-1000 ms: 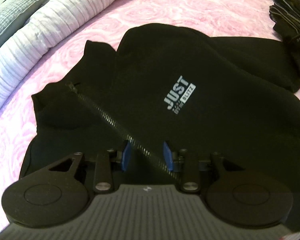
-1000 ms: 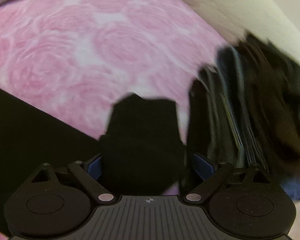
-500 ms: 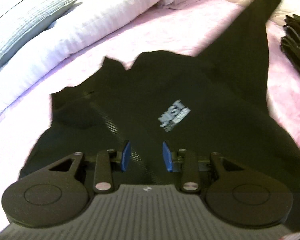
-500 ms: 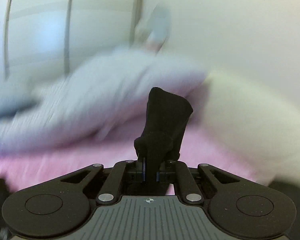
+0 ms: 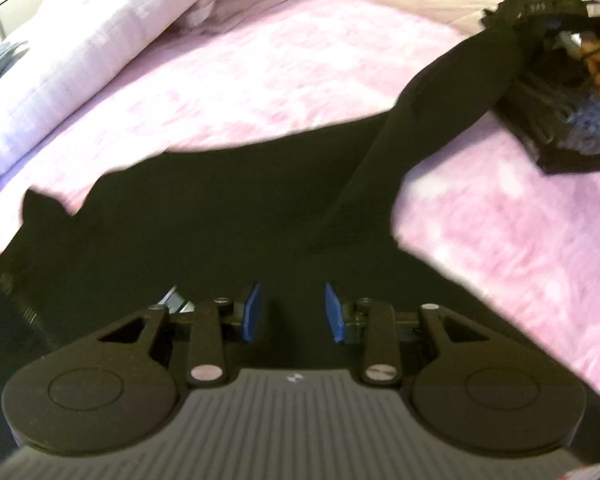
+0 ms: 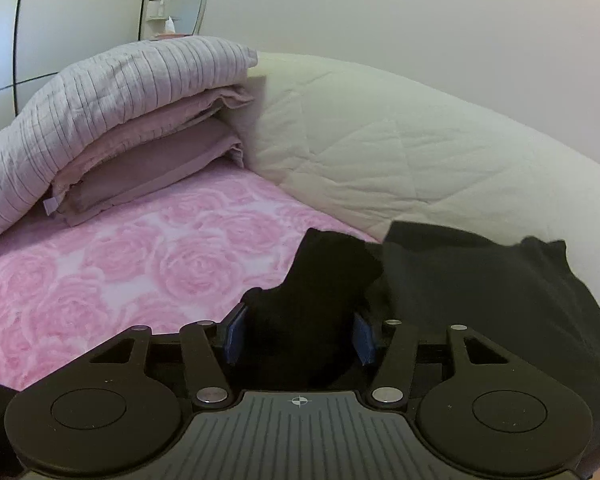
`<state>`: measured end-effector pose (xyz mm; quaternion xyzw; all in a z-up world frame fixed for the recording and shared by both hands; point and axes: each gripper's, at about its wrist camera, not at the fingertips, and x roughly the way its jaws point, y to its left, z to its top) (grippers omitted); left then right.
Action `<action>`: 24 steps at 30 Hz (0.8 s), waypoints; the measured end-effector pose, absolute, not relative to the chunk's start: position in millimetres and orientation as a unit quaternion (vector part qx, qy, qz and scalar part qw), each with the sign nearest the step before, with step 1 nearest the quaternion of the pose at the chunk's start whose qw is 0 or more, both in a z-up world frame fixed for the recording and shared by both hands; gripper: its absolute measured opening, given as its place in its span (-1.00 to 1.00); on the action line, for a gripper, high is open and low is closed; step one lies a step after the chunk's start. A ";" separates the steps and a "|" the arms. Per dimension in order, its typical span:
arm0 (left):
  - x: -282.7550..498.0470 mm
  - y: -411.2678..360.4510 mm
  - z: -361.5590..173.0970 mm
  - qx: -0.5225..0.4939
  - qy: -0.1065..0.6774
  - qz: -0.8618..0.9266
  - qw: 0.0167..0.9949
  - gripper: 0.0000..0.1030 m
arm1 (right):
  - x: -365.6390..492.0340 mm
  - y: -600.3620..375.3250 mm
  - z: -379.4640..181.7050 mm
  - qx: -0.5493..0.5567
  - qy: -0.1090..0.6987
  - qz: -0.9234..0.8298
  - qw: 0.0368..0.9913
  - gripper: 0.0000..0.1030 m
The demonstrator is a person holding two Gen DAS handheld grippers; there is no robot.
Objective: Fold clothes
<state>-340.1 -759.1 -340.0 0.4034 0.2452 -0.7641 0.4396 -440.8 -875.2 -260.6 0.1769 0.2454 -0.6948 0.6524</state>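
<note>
Left jaws apart, empty; right jaws wide around sleeve (image 6: pixel 324 280).

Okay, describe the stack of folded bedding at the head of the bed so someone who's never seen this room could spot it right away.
Start at the pink rose-patterned bedspread and follow it to the far end by the wall. There, left of the big cream quilted cover, sits the stack of folded bedding. It is the only layered pile: a pale lilac ribbed blanket draped over flat dusty-pink folded sheets.
</note>
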 end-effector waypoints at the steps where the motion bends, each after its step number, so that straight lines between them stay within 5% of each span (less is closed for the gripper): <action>1: -346.8 -762.4 -339.0 0.399 0.242 -0.770 0.434 -0.41 | -441.6 -871.8 -260.6 0.175 0.247 -0.694 0.653 0.03; 11: -426.7 -813.1 -331.9 0.351 0.208 -0.834 0.371 -0.42 | -464.3 -855.9 -242.1 0.214 0.202 -0.675 0.677 0.03; 21: -485.1 -768.5 -371.2 0.446 0.188 -0.850 0.209 -0.34 | -482.6 -831.5 -229.3 0.245 0.205 -0.675 0.666 0.03; 24: -481.5 -765.8 -368.8 0.443 0.197 -0.849 0.209 -0.34 | -487.9 -823.4 -228.6 0.257 0.195 -0.679 0.660 0.25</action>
